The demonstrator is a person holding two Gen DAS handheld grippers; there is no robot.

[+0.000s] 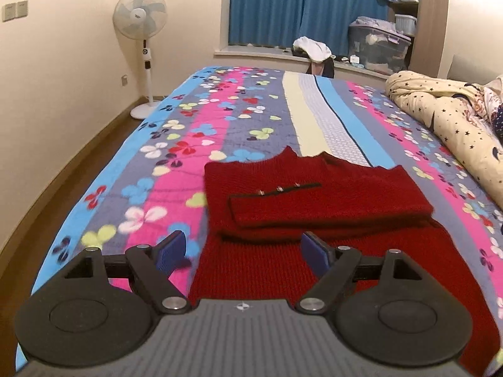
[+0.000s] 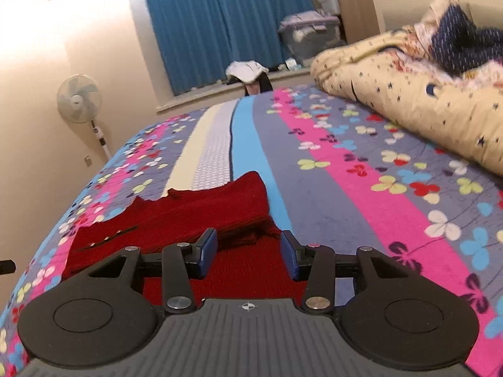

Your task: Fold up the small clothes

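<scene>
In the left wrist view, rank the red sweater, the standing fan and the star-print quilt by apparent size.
1. red sweater, though nearness inflates it
2. star-print quilt, cut off by the frame
3. standing fan, farthest away

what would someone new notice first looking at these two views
Most eye-catching is the dark red knit sweater, partly folded with a sleeve laid across it, near the closer end of the loud flowered striped bedspread. Behind it hang bright blue curtains, and a star-print quilt is bunched on the bed's right side.
</scene>
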